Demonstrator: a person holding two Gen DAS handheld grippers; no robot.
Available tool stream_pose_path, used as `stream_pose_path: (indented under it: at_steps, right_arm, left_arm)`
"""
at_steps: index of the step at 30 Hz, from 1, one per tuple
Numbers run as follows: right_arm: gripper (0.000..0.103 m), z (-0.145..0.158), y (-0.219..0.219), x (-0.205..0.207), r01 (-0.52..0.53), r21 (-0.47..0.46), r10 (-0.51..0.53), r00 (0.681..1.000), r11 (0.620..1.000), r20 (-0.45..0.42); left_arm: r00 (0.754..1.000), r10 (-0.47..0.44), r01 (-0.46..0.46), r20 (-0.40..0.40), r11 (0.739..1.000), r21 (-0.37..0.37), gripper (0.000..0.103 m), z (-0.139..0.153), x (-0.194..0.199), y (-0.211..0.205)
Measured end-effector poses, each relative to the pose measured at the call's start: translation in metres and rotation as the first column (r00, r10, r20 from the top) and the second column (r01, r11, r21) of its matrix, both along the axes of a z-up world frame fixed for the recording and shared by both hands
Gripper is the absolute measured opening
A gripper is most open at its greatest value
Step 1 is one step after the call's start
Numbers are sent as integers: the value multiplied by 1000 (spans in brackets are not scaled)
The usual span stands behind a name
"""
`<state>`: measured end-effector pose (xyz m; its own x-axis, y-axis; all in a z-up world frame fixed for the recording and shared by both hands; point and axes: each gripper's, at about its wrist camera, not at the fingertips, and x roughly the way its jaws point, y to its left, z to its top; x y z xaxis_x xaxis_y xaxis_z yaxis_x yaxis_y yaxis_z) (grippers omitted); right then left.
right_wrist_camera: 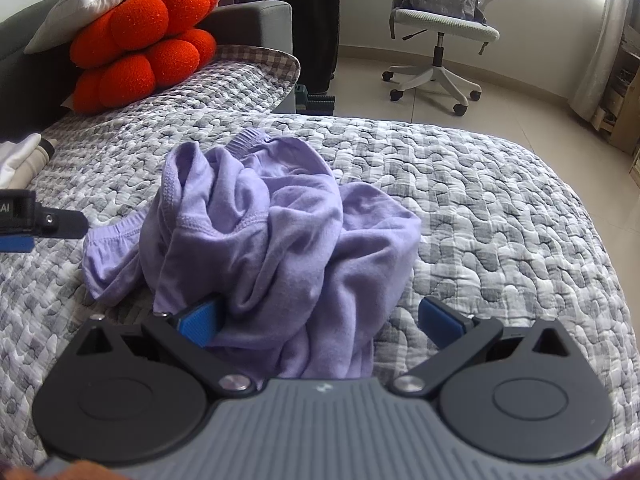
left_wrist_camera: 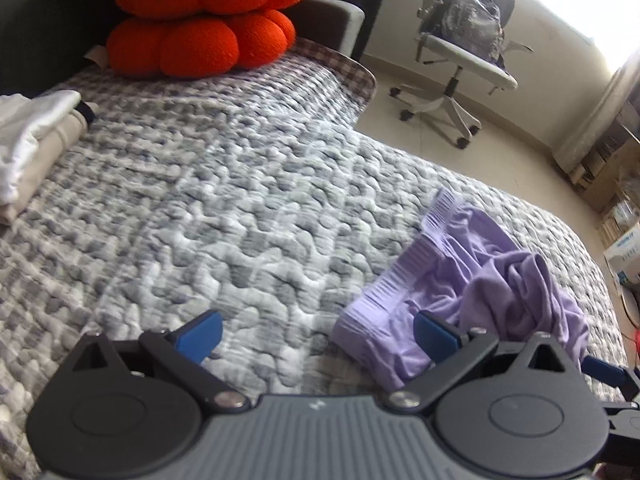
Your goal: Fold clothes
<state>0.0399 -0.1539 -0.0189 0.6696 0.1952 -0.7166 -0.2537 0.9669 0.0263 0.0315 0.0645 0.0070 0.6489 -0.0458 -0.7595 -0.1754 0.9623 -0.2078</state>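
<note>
A crumpled lilac garment point(right_wrist_camera: 276, 236) with a ribbed waistband lies in a heap on the grey quilted bed cover point(right_wrist_camera: 500, 208). My right gripper point(right_wrist_camera: 320, 322) is open right at the heap, with cloth lying between its blue fingers; the left fingertip point(right_wrist_camera: 200, 322) touches the fabric. In the left wrist view the same garment point(left_wrist_camera: 472, 284) lies at the right. My left gripper point(left_wrist_camera: 320, 338) is open above the bare quilt point(left_wrist_camera: 240, 200), its right fingertip point(left_wrist_camera: 434, 334) against the garment's waistband edge.
A pile of folded white and beige clothes point(left_wrist_camera: 28, 144) sits at the left edge of the bed. Red round cushions point(left_wrist_camera: 200, 16) lean on the grey headboard. An office chair point(left_wrist_camera: 460, 64) with a bag stands on the tiled floor beyond.
</note>
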Motion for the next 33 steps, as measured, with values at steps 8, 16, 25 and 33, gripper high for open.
stream_pose_path:
  at_steps: [8, 16, 25, 33]
  right_arm:
    - [103, 0, 3, 0, 0, -10, 0, 1000, 1000, 8]
    - [103, 0, 3, -1, -5, -12, 5, 1000, 1000, 11]
    - [103, -2, 5, -2, -11, -20, 11, 1000, 1000, 14]
    - [103, -4, 6, -3, -13, -23, 13, 1000, 1000, 13]
  left_arm:
    - [999, -51, 52, -11, 998, 41, 90, -8, 7, -16]
    - [995, -95, 96, -13, 994, 48, 70, -8, 6, -22]
    - [990, -139, 140, -30, 989, 39, 54, -11, 4, -32]
    - [988, -150, 153, -38, 985, 81, 55, -15, 6, -37]
